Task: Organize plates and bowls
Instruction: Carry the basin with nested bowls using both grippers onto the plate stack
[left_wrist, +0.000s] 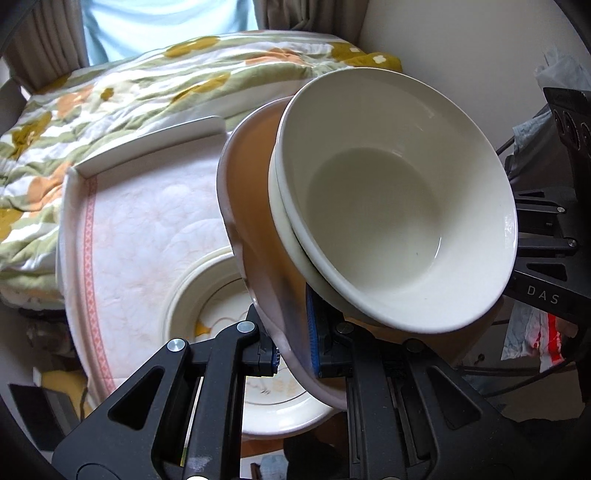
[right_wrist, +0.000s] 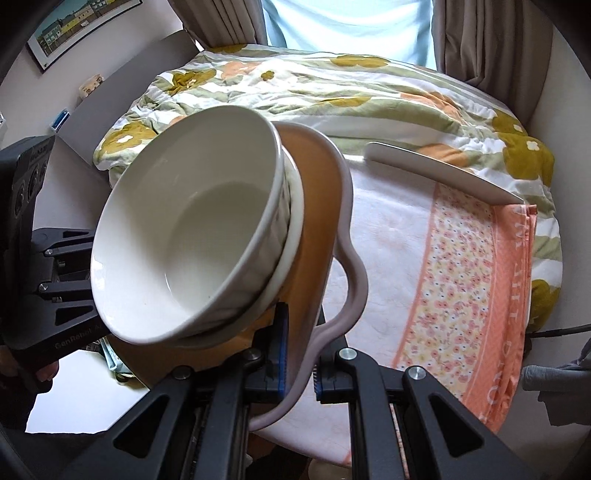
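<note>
bowls (left_wrist: 399, 206) sit stacked, two white ones nested, on an orange plate with a wavy pale rim (left_wrist: 258, 229), lifted and tilted above the bench (left_wrist: 140, 221). left hand-held gripper (left_wrist: 291, 354) pinches the plate's rim on one side, right hand-held gripper (right_wrist: 297, 373) pinches the opposite rim. another cream plate with gold line (left_wrist: 207, 302) lies on the cloth-covered bench below. a flowered blanket (right_wrist: 332, 92) lies behind.

Both the left gripper (left_wrist: 293, 350) and the right gripper (right_wrist: 297, 363) are matte black linkages with triangular cut-outs, silver round screw heads at the pivots, blue pads (left_wrist: 312, 332) on the fingers, and pale lettering on the body at the frame edges.
</note>
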